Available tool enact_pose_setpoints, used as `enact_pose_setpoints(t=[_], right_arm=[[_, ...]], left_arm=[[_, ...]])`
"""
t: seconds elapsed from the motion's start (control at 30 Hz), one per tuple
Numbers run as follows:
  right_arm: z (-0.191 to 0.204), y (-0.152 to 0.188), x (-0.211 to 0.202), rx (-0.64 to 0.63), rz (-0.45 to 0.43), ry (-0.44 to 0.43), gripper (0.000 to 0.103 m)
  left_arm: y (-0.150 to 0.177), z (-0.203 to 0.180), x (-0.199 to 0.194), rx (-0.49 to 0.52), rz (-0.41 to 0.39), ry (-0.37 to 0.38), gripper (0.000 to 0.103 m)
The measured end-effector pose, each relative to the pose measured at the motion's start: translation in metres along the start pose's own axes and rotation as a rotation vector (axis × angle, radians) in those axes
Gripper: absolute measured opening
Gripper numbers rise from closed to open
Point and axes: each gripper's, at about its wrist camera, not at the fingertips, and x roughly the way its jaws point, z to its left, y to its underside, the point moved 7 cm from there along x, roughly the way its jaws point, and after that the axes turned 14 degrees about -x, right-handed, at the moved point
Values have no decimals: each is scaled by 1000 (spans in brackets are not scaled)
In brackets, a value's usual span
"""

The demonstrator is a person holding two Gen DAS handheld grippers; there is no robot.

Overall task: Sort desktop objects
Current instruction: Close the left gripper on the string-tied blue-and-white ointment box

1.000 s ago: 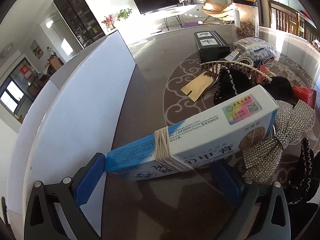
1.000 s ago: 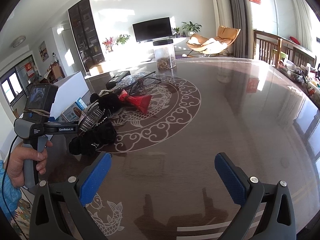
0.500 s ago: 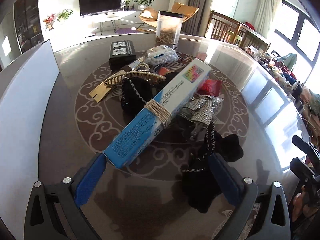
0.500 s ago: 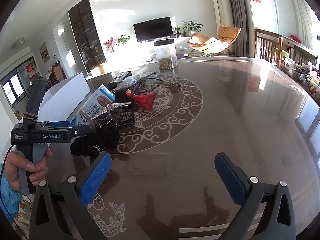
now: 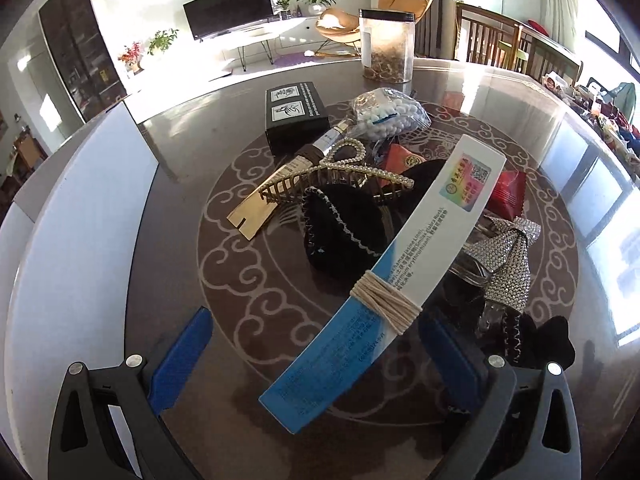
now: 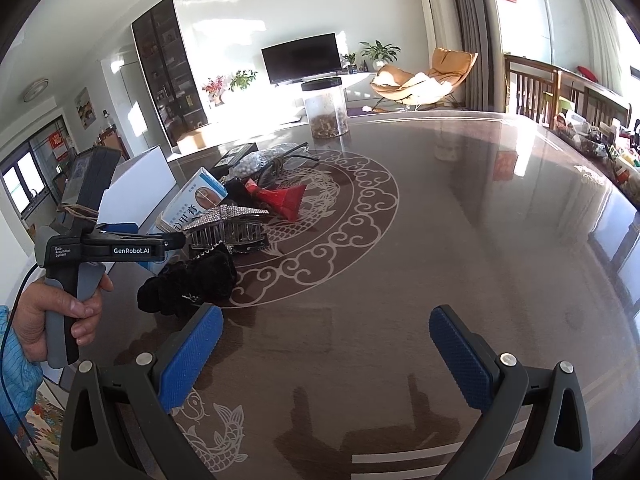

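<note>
Box point(image 5: 404, 276) swung back left — left gripper point(image 5: 316, 354) wide

The left wrist camera looked down closely over the long blue-and-white carton point(image 5: 384, 280); the right wrist camera faced the same carton point(image 6: 196, 200) from farther back, low across the glossy dark surface point(image 6: 440, 240).

black left gripper point(image 6: 176, 242) marked "genrobot.ai", grey grip, black cable; bare hand point(image 6: 48, 320), blue sleeve; right gripper point(image 6: 326, 354): textured blue pads, silver screws.

A blue-and-white box point(image 5: 394, 280), string-wrapped, lies between the left gripper's point(image 5: 316, 354) spread jaws; hair accessories point(image 5: 344, 216) crowd the surface point(image 5: 240, 280) behind.
</note>
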Motion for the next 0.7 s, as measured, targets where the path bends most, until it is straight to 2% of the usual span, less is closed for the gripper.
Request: enact_pose_setpoints(t=[0.07, 0.13, 0.17, 0.2, 0.23, 0.27, 0.3, 0.37, 0.5, 0.57, 0.63, 0.7], right_arm=[[-2, 0, 1, 7, 2, 0, 103], [-4, 0, 1, 12, 4, -1, 103], [-4, 0, 1, 14, 4, -2, 103], [-4, 0, 1, 17, 4, -3, 103], [-4, 0, 1, 19, 4, -6, 103], [-4, 0, 2, 21, 4, -9, 103], [-4, 0, 2, 21, 4, -10, 103], [-3, -1, 1, 18, 2, -10, 103], [-4, -1, -1, 20, -5, -10, 103], [-5, -1, -1, 25, -5, -14, 103], [-4, 0, 1, 26, 0, -18, 103], [-2, 0, 2, 20, 6, -17, 103]], left_arm=[[6, -9, 5, 52, 17, 16, 103], [9, -15, 3, 54, 26, 53, 103], [10, -15, 2, 45, 31, 76, 89], [11, -16, 1, 26, 47, 109, 68], [12, -14, 1, -5, 65, 131, 57], [11, -10, 0, -30, 56, 119, 43], [12, -6, -2, -58, 65, 123, 36], [19, 3, -11, -137, 74, 151, 34], [44, 17, -44, -205, 31, 162, 32], [56, 25, -59, -275, 30, 197, 32], [63, 36, -67, -343, 21, 215, 34], [67, 45, -66, -369, 34, 223, 40]])
